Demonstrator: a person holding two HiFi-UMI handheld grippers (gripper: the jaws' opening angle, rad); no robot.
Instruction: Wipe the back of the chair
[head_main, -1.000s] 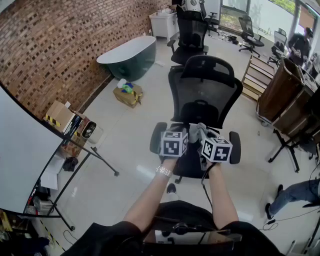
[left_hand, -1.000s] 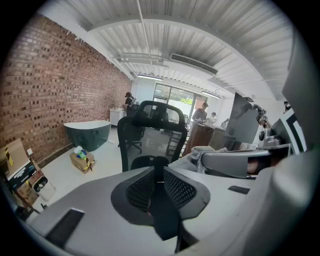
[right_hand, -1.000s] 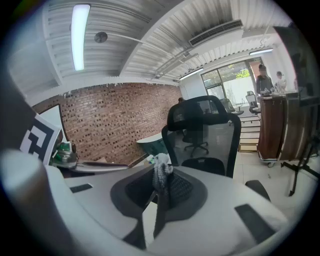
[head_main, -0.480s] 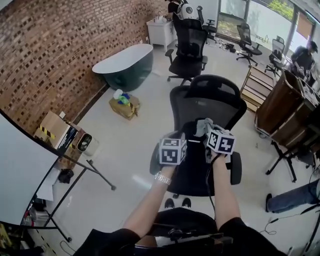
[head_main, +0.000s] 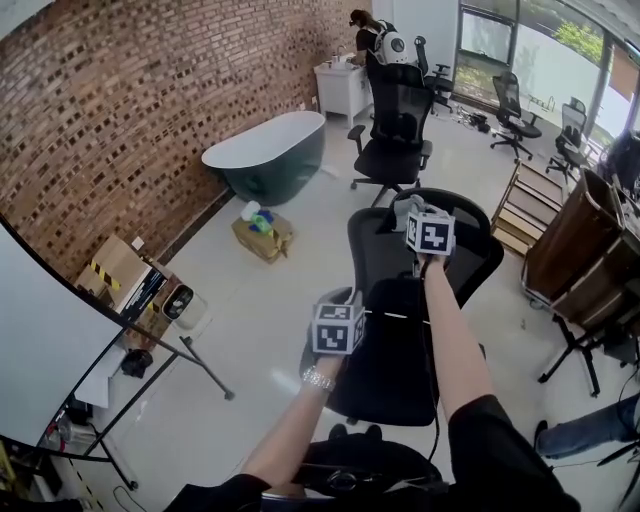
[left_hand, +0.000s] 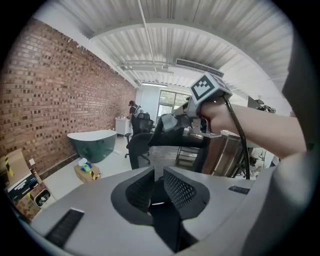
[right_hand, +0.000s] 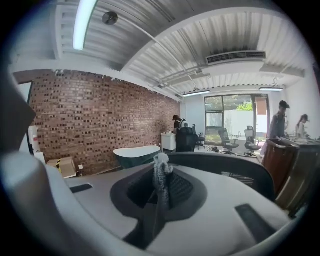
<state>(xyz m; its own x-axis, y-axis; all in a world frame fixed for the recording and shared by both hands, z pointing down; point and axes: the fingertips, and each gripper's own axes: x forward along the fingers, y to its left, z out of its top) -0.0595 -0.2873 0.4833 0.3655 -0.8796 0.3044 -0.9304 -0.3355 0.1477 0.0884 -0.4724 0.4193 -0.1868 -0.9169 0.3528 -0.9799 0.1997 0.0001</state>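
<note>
Far left: a brick wall (head_main: 120, 110) runs along the room, with a dark green bathtub (head_main: 265, 155) at its foot and an open cardboard box (head_main: 262, 235) on the floor just beside the tub. Centre: the black mesh office chair (head_main: 390, 330) stands directly ahead of the person, its back (head_main: 455, 255) upright and facing them. The left gripper (left_hand: 159, 181) is held low near the left side of the seat. Its jaws stand a little apart with a narrow gap, and nothing is seen pinched between them. The right gripper (right_hand: 161, 189) is raised on an extended arm to the top edge of the chair back. Its jaws are pressed onto a grey cloth (head_main: 404, 210), which sticks up between them in a bunched fold. The cloth sits at the left end of the back's top rim; firm contact cannot be confirmed. Beyond, a second black office chair (head_main: 395, 120) stands apart, and a person (head_main: 362, 25) is at a white cabinet (head_main: 340, 90). Far right: a slatted wooden rack (head_main: 530, 210) and a brown cart (head_main: 580, 240).
</note>
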